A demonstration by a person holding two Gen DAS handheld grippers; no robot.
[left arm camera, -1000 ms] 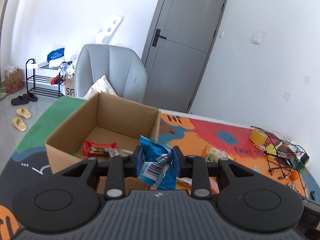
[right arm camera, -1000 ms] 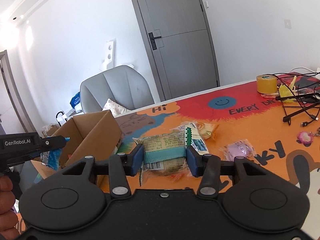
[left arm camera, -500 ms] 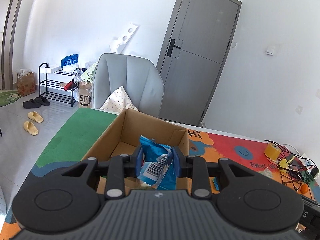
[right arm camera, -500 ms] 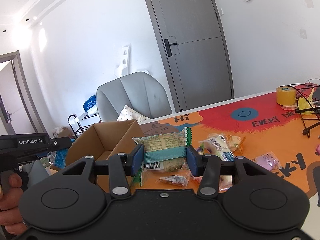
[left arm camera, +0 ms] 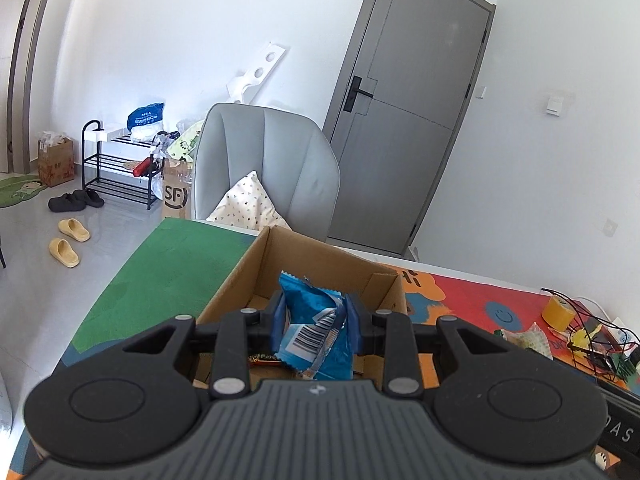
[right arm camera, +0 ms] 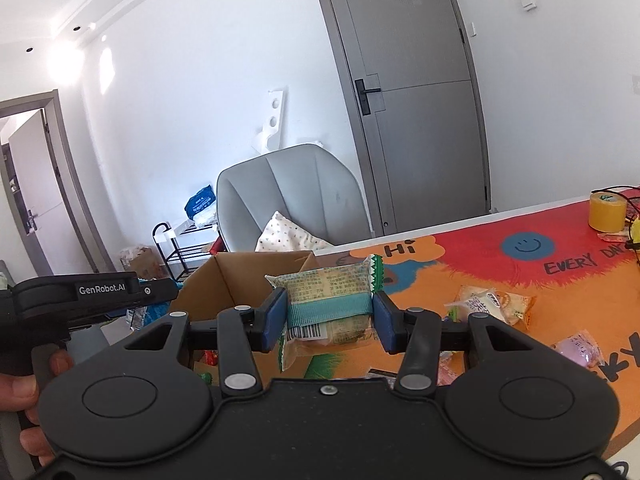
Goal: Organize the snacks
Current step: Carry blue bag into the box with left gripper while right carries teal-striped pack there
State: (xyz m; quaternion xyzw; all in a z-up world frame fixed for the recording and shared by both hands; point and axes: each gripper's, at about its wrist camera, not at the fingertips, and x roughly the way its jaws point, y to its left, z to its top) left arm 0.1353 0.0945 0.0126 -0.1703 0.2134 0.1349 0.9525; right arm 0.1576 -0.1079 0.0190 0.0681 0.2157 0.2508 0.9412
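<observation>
My left gripper (left arm camera: 316,326) is shut on a blue snack packet (left arm camera: 314,332) and holds it above the open cardboard box (left arm camera: 316,250), over its near side. A red wrapped bar (left arm camera: 262,358) lies inside the box. My right gripper (right arm camera: 330,320) is shut on a pale green snack packet (right arm camera: 328,300), held above the table just right of the box (right arm camera: 240,276). The left gripper's body (right arm camera: 92,292) shows at the left of the right wrist view. Several loose snack packets (right arm camera: 492,304) lie on the colourful mat (right arm camera: 440,272).
A grey chair (left arm camera: 264,168) with a spotted cushion stands behind the box. A yellow tape roll (right arm camera: 606,212) and tangled cables (left arm camera: 592,340) are at the table's right. A grey door (left arm camera: 404,120) is behind; a shoe rack (left arm camera: 116,164) and slippers are on the floor at left.
Both grippers have risen and tilted up, still holding their packets. The left gripper has moved over the box; the right has moved left toward the box.
</observation>
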